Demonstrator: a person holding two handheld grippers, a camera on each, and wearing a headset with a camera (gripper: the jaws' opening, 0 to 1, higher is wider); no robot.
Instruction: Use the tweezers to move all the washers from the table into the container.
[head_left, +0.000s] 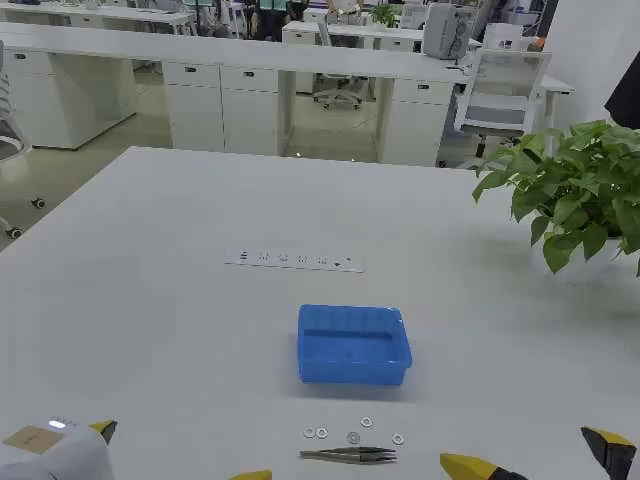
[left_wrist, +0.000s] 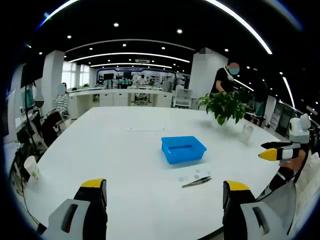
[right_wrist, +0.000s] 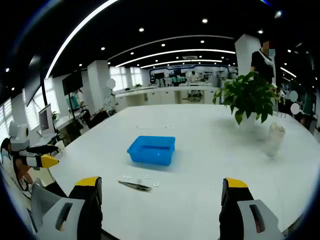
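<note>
White workbench (head_left: 200, 300): thin grey metal tweezers (head_left: 348, 455) beside tiny silver washers (head_left: 353, 437), probably light, springy, slippery, so grab mid-arms; left gripper (left_wrist: 164, 186) and right gripper (right_wrist: 160, 182) both gaping wide, empty

Head view: bottom edge cuts off yellow-tipped left claw (head_left: 180, 453) and right claw (head_left: 515, 448). Right edge crops leafy green potted plant (head_left: 578, 190). On white bench (head_left: 150, 300), small silver ring washers (head_left: 352, 437): too small to count in gripper views. Marks on flat white strip (head_left: 293, 260) unreadable.
</note>
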